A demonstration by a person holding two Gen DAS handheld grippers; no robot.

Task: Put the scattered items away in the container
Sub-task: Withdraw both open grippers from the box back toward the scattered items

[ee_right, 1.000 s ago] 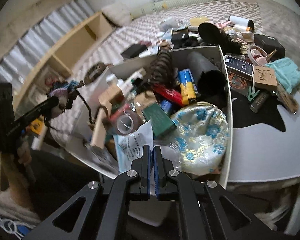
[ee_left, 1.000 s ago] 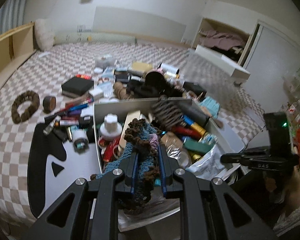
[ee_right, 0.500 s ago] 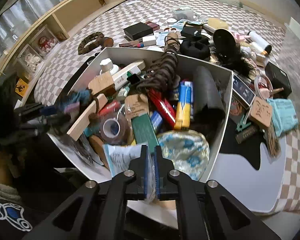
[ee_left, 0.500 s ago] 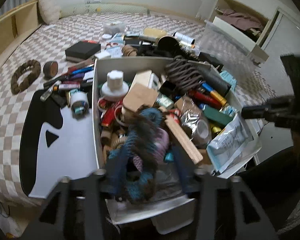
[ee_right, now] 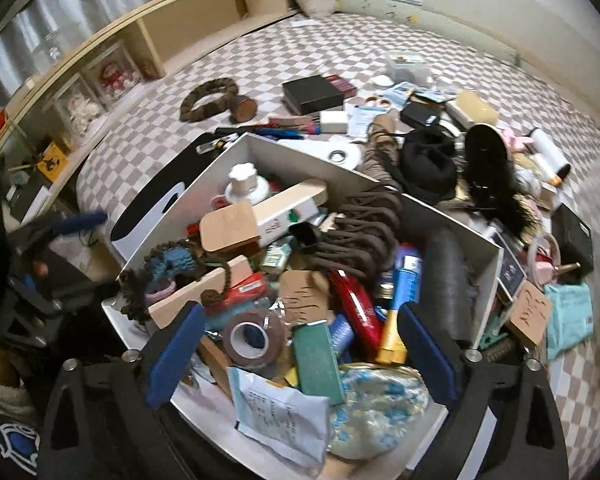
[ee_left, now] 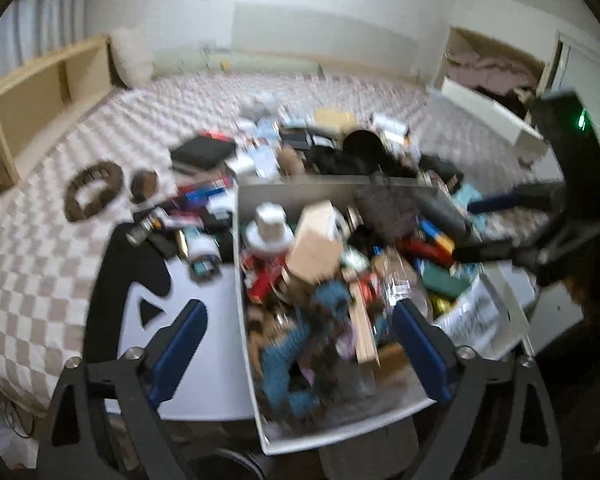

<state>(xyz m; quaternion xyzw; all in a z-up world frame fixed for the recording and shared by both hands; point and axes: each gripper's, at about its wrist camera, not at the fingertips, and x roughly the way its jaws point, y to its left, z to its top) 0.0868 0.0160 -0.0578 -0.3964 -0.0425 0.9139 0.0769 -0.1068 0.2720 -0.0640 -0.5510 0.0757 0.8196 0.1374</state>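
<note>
1. Two grippers, both over the near end of the white container (ee_right: 380,184). Left gripper (ee_left: 300,344): jaws spread wide, just been opening, nothing pinched; the blue and brown crocheted piece (ee_left: 296,344) lies loose below, between the blue pads, on the heap at the container's near corner. This view is blurred.
2. Right gripper (ee_right: 300,344): jaws spread wide, just been opening, gripping nothing; the white printed packet (ee_right: 280,416) lies under it at the container's near edge, apart from both pads.
3. Container contents, heaped to the rim: roll of brown tape (ee_right: 254,338), green box (ee_right: 318,360), red tube (ee_right: 356,304), blue and yellow tube (ee_right: 400,300), floral pouch (ee_right: 380,404), wooden block (ee_right: 228,228), white capped jar (ee_right: 244,184), dark coiled hair piece (ee_right: 364,228).
4. Items still scattered on the checkered bed (ee_right: 300,52), beyond the container: brown braided ring (ee_right: 208,98), black box (ee_right: 312,94), black earmuffs (ee_right: 428,164), round black brush (ee_right: 488,152).
5. Right of the container: teal cloth (ee_right: 568,316), brown card tag (ee_right: 528,312).
6. Wooden shelf (ee_right: 172,28) along the bed's far side.
</note>
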